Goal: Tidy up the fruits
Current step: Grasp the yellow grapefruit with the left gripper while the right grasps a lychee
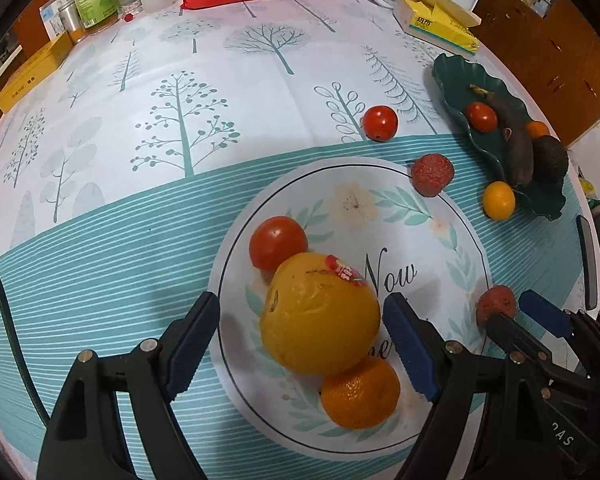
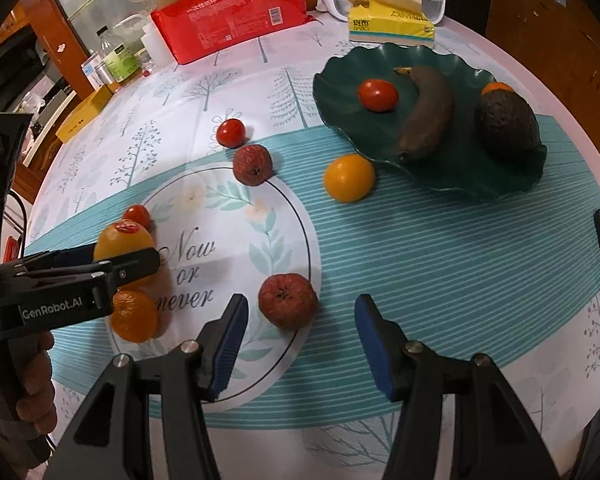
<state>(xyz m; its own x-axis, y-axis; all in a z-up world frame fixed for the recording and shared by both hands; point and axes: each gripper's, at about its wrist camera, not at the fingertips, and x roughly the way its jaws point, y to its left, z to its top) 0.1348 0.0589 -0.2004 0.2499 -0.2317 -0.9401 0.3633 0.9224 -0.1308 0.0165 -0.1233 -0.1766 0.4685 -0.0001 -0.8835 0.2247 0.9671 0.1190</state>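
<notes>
Left tongs (image 1: 300, 344) wide open, straddling the large yellow-orange citrus (image 1: 320, 314) with the red sticker; blue pads stand just off its flanks on both sides, not yet touching as far as the left wrist view shows. Right tongs (image 2: 300, 344) also wide open and empty, hovering just short of a dark red bumpy fruit (image 2: 287, 301), which sits slightly toward the left pad.

Layout: the citrus lies inside the printed circle on the tablecloth (image 1: 140, 208), toward the near edge of the tabletop, touching a tomato (image 1: 278, 243) on its far side and a mandarin (image 1: 360, 394) on its near side. A second bumpy red fruit (image 2: 252, 165), another tomato (image 2: 231, 133) and a small yellow-orange fruit (image 2: 349, 178) lie loose nearer mid-tabletop. The green scalloped dish (image 2: 512, 184) toward the far right corner already holds a tomato (image 2: 378, 95), a blackened banana (image 2: 426, 114), an avocado (image 2: 506, 124) and a bit of orange fruit behind it.

Step in hand, as judged: pre-grasp on both sides, several fruits not yet in the dish.

Next move calls for: closing the left pads squarely on the citrus' widest part, lifting without rolling tomato or mandarin; right tongs need a small advance and leftward shift to centre the bumpy fruit before closing
</notes>
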